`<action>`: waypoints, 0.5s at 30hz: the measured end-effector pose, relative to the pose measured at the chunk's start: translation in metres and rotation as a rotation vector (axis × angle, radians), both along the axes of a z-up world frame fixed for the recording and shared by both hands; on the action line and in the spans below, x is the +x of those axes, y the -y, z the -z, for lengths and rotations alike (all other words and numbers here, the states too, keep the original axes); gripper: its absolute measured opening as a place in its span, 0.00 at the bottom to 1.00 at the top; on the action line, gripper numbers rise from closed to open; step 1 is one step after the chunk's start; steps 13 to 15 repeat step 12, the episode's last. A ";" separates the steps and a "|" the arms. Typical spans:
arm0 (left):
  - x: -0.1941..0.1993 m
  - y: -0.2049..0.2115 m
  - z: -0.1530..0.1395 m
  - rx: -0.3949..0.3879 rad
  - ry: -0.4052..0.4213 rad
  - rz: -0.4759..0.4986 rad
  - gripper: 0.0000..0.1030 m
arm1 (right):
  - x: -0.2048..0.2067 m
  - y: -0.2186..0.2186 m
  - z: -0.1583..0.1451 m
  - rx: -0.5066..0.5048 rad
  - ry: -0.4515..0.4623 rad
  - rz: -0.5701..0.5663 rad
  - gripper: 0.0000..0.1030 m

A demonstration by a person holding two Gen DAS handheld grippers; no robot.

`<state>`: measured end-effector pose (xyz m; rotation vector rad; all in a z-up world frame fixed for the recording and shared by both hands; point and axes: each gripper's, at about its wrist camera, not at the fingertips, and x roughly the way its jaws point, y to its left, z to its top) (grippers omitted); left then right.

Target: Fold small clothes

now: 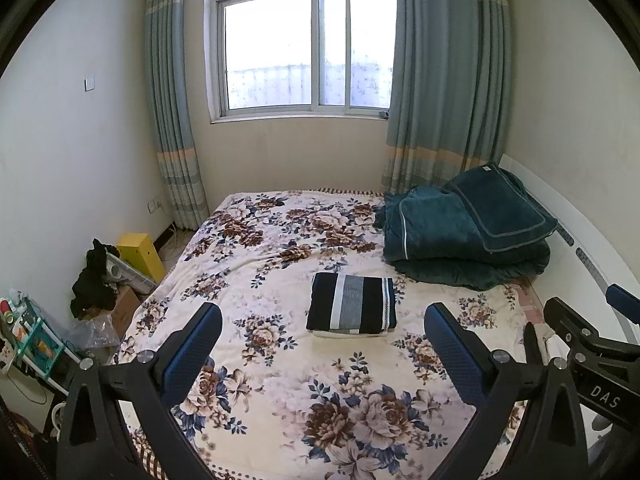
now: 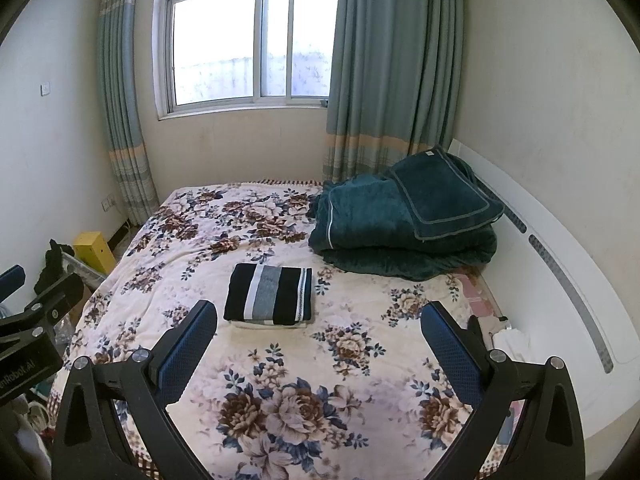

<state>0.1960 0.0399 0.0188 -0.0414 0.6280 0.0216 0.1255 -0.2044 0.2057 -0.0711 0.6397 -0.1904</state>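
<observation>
Left claw (image 1: 322,332) and right claw (image 2: 319,330) both spread wide, empty, raised above bed (image 1: 280,380). Striped garment (image 1: 352,306) folded at bed centre, prob. stacked on white piece; fold looks finished.

bed (image 1: 280,392), floral cover | folded striped garment (image 1: 352,312) mid-bed | teal quilt (image 1: 460,232) far-right corner

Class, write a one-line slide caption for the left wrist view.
Open left gripper above a floral bedspread, facing a folded striped garment; green quilt behind.
</observation>
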 end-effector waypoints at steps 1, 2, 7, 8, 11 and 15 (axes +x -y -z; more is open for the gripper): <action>-0.001 0.001 0.001 0.000 -0.001 -0.001 1.00 | 0.000 0.000 0.000 0.002 0.000 0.000 1.00; -0.002 0.002 0.001 0.001 0.000 -0.002 1.00 | -0.001 0.000 0.000 0.003 0.002 0.002 1.00; -0.001 0.002 0.000 0.002 0.007 -0.003 1.00 | -0.002 0.001 -0.001 0.007 0.005 0.007 1.00; 0.000 0.001 -0.001 0.005 0.013 -0.005 1.00 | -0.002 0.001 -0.001 0.006 0.005 0.006 1.00; 0.000 0.003 -0.002 0.009 0.022 0.002 1.00 | -0.003 0.001 -0.001 0.007 0.005 0.008 1.00; 0.001 0.003 -0.002 0.009 0.022 0.004 1.00 | -0.003 0.001 -0.001 0.008 0.006 0.008 1.00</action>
